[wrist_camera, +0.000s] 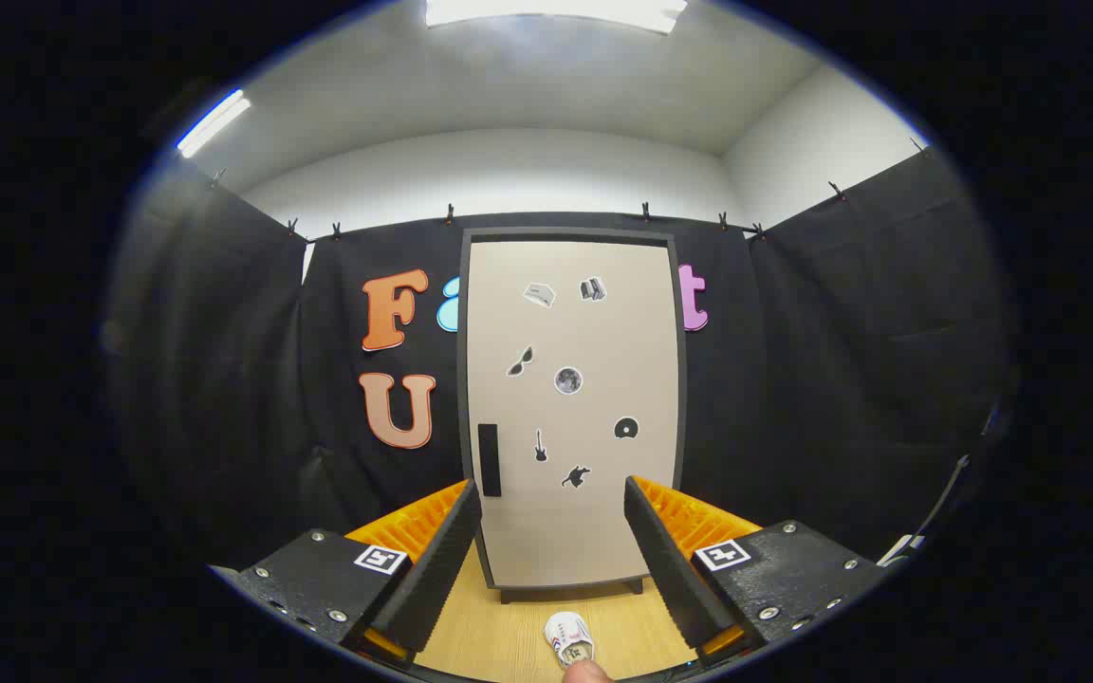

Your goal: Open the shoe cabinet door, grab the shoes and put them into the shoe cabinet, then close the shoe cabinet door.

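The jaws of the handheld gripper [554, 531] are seen released, spread wide with nothing held between them. The two ribbed fingers [442, 560] angle inward from either side, and a square black-and-white marker is carried on each finger block.

A tall, beige, flat-fronted shoe cabinet [572, 408] with a dark frame is observed standing upright directly beyond the jaws, centred in the gap between the fingers. Its door is closed. A dark, vertical, rectangular handle [489, 460] is fitted low on the door's left edge, just above and beside the tip of the left finger, apart from it. Several small dark stickers [567, 380] are noted scattered across the door face, among them a round grey one at mid-height. The cabinet's short dark feet are seen resting on the light wooden desk [509, 636].

A small white shoe [569, 638] with coloured trim is recorded lying on the desk, nearer than the cabinet's base, between the two fingers and slightly toward the right one. It is touched by neither finger. A fingertip [587, 672] of a person is seen at the near end of the shoe; contact cannot be confirmed.

The cabinet is backed by the booth's black cloth wall [822, 379], clipped along its top edge, with a white wall and a lit ceiling panel [551, 11] above.
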Motion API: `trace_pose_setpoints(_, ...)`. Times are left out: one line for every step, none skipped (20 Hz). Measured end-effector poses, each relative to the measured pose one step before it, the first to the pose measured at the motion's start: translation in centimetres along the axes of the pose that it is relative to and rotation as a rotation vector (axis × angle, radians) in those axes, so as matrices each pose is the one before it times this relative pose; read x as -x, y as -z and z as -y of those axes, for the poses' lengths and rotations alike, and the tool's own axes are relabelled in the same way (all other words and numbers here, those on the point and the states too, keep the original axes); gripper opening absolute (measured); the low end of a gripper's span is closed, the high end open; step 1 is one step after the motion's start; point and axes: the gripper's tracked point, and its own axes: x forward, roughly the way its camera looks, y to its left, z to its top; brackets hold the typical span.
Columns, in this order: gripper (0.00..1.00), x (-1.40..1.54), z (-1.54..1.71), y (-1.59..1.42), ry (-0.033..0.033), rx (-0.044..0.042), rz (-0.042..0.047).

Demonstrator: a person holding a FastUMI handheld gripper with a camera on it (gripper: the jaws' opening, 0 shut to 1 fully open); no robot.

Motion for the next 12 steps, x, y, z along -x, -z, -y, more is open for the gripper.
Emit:
trace_pose_setpoints(0.95, -0.097, -0.131, 0.087, -0.00166, -0.00008, -0.00163)
trace_pose_setpoints(0.95, 0.044, -0.08, 0.011, 0.00082, 0.00005, -0.00083)
trace_pose_setpoints(0.95, -0.065, 0.03, 0.042, 0.0007, -0.00038, -0.00174)
trace_pose_setpoints(0.95, -0.03, -0.048, 0.025, -0.00116, -0.00057, -0.00059)
trace_pose_setpoints(0.95, -0.022, -0.042, -0.036, 0.00002, -0.00053, 0.00089)
trace_pose_setpoints(0.95, 0.036, 0.004, -0.071, 0.00067, 0.00033, 0.00019)
trace_pose_setpoints(0.95, -0.087, 0.014, -0.007, 0.00154, -0.00032, 0.00009)
trace_pose_setpoints(0.95, -0.051, -0.089, 0.031, -0.00068, -0.00024, -0.00042)
trace_pose_setpoints(0.95, -0.026, -0.114, 0.029, -0.00088, -0.00025, -0.00012)
trace_pose_setpoints(0.95, 0.039, -0.066, 0.019, -0.00066, 0.00081, -0.00132)
trace_pose_setpoints(0.95, -0.059, -0.148, 0.024, -0.00093, 0.00005, -0.00192)
trace_pose_setpoints(0.95, -0.095, -0.081, 0.044, -0.00156, -0.00077, -0.00136)
